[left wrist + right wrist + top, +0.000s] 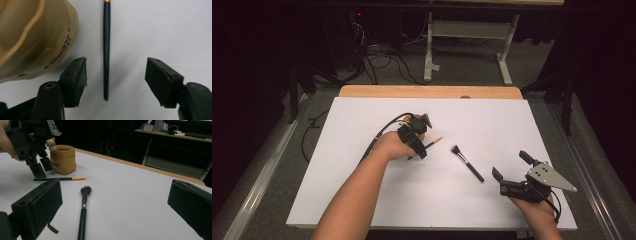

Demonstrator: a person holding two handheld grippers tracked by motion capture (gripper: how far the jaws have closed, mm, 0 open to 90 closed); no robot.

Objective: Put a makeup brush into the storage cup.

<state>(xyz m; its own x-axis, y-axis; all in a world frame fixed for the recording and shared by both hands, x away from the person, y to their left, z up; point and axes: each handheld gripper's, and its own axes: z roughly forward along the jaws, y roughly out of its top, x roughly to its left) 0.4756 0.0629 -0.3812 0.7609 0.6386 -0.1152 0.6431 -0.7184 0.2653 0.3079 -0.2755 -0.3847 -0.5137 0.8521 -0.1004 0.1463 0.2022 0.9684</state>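
High view looks down; left cam close, right cam low; all share thin brush (432,143).

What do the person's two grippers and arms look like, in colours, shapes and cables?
Both grippers are black with blocky jaws. The right gripper carries a grey three-cornered plate; a black cable trails from the left gripper. The forearms are bare, without sleeves.

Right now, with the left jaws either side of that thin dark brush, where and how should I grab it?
Probably grip the thin brush on its dark handle near the tail end, coming straight down from above. It lies flat on the white table, running lengthwise between the left gripper jaws, so closing across the narrow shaft should pinch it. The tan pot stands close beside one jaw, so keep clear of it.
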